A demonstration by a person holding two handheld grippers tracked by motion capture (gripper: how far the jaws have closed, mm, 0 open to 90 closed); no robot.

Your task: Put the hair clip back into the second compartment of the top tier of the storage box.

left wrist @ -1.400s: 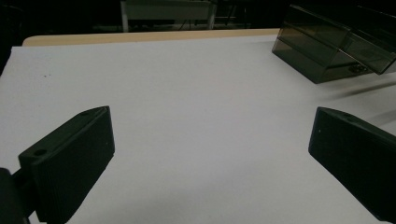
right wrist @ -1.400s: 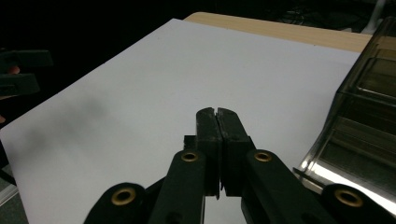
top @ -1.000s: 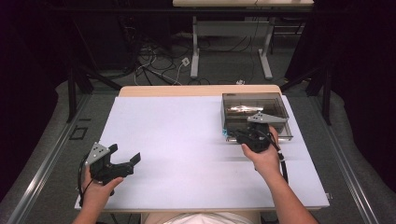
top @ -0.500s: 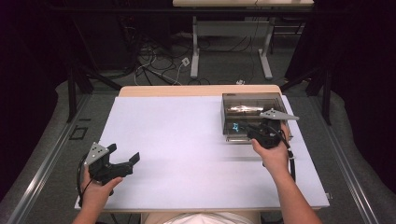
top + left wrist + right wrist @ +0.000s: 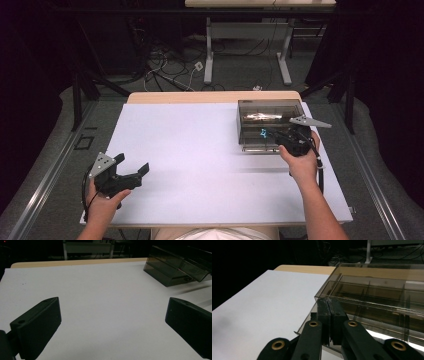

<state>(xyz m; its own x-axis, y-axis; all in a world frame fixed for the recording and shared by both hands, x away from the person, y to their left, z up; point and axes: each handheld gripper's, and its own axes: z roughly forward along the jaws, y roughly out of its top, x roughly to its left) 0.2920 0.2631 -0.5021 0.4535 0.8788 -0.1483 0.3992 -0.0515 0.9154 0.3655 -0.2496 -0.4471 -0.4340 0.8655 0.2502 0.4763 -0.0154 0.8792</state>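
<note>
A smoky see-through box (image 5: 270,106) with inner dividers stands at the right rear of the white table sheet (image 5: 190,150). My right gripper (image 5: 274,134) is at the box's front side, jaws shut and pointing left. In the right gripper view the closed tips (image 5: 329,301) sit against the front left corner of the box (image 5: 374,290); I cannot tell whether a thin edge is pinched between them. My left gripper (image 5: 134,164) is held near the front left of the sheet, open with nothing between its jaws (image 5: 112,322). From there the box (image 5: 170,272) is far off to the right.
A tan tabletop strip (image 5: 210,96) shows beyond the sheet's far edge. Behind the table are desk legs (image 5: 208,55) and loose cables (image 5: 165,75) on the dark floor. A floor rail (image 5: 45,185) runs along the left.
My right hand has slid to the right along the box's front, and its grey top plate now faces right. The left gripper has stayed where it was.
</note>
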